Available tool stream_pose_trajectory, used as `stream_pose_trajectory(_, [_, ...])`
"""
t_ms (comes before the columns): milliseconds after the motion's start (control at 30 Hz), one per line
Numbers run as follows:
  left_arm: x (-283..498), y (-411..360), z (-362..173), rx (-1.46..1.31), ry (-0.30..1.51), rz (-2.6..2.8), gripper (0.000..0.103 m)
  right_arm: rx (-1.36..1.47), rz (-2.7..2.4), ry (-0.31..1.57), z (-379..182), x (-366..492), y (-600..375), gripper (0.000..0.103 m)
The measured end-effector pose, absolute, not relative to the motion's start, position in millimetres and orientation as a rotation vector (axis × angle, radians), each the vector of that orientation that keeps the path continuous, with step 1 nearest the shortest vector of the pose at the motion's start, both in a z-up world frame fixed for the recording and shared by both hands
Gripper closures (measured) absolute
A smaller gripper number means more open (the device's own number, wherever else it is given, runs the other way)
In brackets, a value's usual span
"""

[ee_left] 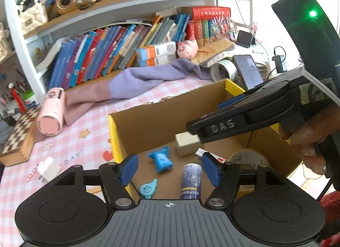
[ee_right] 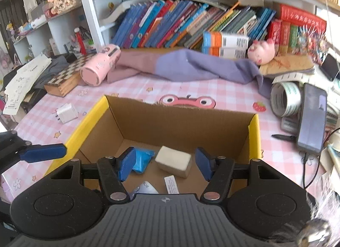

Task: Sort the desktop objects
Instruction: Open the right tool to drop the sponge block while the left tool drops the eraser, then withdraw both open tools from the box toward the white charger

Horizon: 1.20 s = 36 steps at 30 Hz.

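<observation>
Both your left tongs [ee_left: 169,167] and right tongs [ee_right: 164,162] hang wide open and empty over the cardboard box [ee_right: 180,117]. The white charger plug [ee_right: 67,112] lies on the worktop [ee_right: 212,90] outside the box, well left of your right tongs. It looks light, rigid and smooth, so pinch its flat sides.

Leaning books [ee_right: 170,26] fill the shelf behind a pink-and-purple cloth [ee_right: 180,66].

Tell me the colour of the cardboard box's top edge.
Yellow: the cardboard box is plain brown inside, with yellow along its side rims. The right wrist view shows it best.
</observation>
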<state>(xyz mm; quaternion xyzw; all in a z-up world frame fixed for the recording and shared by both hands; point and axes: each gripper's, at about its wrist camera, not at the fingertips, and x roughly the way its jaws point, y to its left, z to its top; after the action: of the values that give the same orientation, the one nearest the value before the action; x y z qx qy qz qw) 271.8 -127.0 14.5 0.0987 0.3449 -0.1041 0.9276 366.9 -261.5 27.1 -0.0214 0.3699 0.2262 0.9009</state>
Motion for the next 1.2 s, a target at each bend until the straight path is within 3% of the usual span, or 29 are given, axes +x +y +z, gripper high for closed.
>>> stream_pose_trajectory(533, [224,-83,26,0.073,0.563,-0.134,0.035,-0.144,0.325,0.537,45,293,-253,0.041])
stream_pose_trajectory(967, [178,-38,26,0.064,0.56,-0.192,0.034,-0.096,0.186,0.554,45,230,-226,0.04])
stream_pose_trajectory(1200, [155,-8,22,0.029,0.584,-0.2,0.027,-0.075,0.12,0.591,39,192,-210,0.038])
